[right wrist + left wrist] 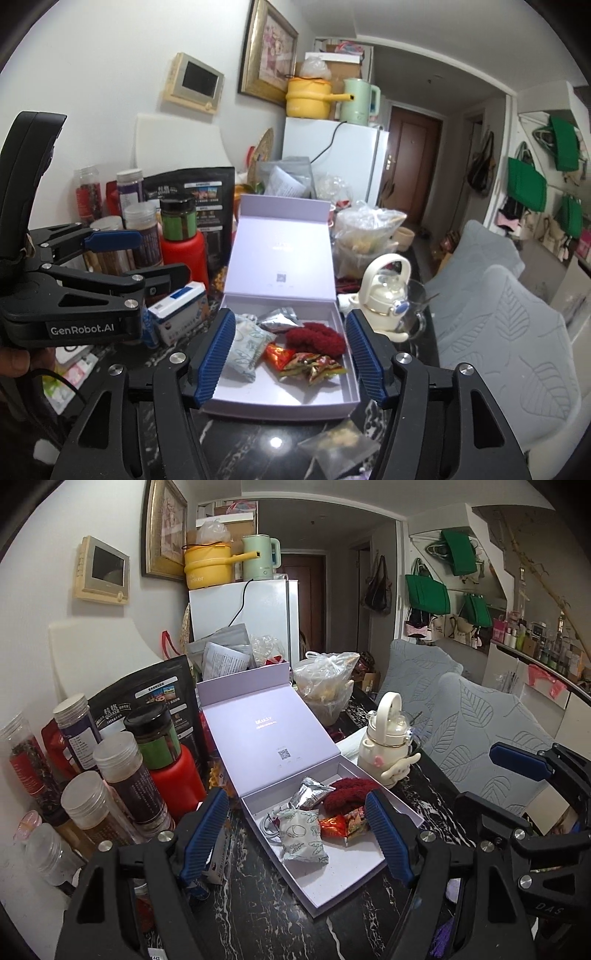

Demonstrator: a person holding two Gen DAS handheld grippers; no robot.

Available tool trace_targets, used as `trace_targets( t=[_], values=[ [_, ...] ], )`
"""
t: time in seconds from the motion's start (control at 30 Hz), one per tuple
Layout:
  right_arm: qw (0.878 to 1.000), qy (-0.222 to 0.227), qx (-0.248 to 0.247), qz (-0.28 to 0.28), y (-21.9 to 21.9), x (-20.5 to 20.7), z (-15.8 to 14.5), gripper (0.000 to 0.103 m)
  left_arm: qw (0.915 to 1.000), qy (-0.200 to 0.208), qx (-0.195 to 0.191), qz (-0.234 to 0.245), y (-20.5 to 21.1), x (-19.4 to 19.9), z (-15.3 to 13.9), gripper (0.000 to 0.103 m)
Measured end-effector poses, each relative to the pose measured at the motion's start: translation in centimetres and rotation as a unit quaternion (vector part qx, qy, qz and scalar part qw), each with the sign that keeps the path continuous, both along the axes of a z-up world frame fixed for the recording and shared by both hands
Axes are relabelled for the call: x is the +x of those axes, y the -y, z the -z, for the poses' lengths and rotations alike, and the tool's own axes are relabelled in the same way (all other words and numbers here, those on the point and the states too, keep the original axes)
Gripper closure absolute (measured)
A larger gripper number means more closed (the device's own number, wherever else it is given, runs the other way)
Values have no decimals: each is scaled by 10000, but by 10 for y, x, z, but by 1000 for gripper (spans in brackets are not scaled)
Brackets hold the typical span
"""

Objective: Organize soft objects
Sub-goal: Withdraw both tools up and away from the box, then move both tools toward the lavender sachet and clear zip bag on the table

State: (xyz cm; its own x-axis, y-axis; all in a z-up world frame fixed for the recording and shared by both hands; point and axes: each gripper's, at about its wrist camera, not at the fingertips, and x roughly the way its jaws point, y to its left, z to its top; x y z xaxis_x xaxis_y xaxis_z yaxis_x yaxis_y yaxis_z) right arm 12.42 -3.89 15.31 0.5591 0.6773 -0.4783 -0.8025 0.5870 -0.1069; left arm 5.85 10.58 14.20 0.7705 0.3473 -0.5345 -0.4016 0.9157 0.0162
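One dark marbled table [258,435] is carrying everything, and two grey leaf-patterned cushions [517,332] are sitting just beside its far edge. One white fridge [332,162] is standing behind the clutter, bearing one yellow pot [308,98] and one green kettle [358,99].

One lavender box [280,402] is lying open in the middle of the table, its lid [280,254] leaning upright at the back. Inside it the soft things are resting together: one dark red fluffy scrunchie [317,338] toward the back, one pale leaf-printed packet [245,349] at the left, one crumpled silver pouch [279,319] behind it, one orange-red wrapper [277,356], and a small heap of colourful wrappers [312,365] whose count I cannot tell. In the left wrist view a coil of white cable [267,825] is also showing beside the packet.

One cream kettle-shaped bottle [384,295] is standing just right of the box, and one clear bag [340,448] is lying in front of it.

The right gripper [290,360] is hovering over the box's near edge with its fingers [216,354] spread wide, gripping nothing. The left gripper [295,836] is likewise hanging before the box, fingers [388,838] apart and empty.
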Motion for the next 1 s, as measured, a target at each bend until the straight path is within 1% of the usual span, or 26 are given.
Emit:
trace_targets(
  t=[0.1,0.33,0.53,0.77,0.87,1.0],
  values=[
    [9999,74,29,75,9,-12,-5,37,9999,68,54,63,8,-10,-2,21],
    [9996,141,60,224,30,-34,-5,31,9994,85,190,293,29,-26,-4,21],
    [9991,116,38,396,44,-45,1,31,9977,74,286,615,47,-36,2,21],
    [9981,114,-5,599,59,-58,11,30,9946,19,175,1026,63,-39,15,21],
    [9976,51,-60,689,63,-61,17,30,9941,25,68,1079,66,-39,19,21],
    [9960,96,-122,876,70,-65,25,30,9936,-34,-31,1132,71,-34,29,21]
  ],
)
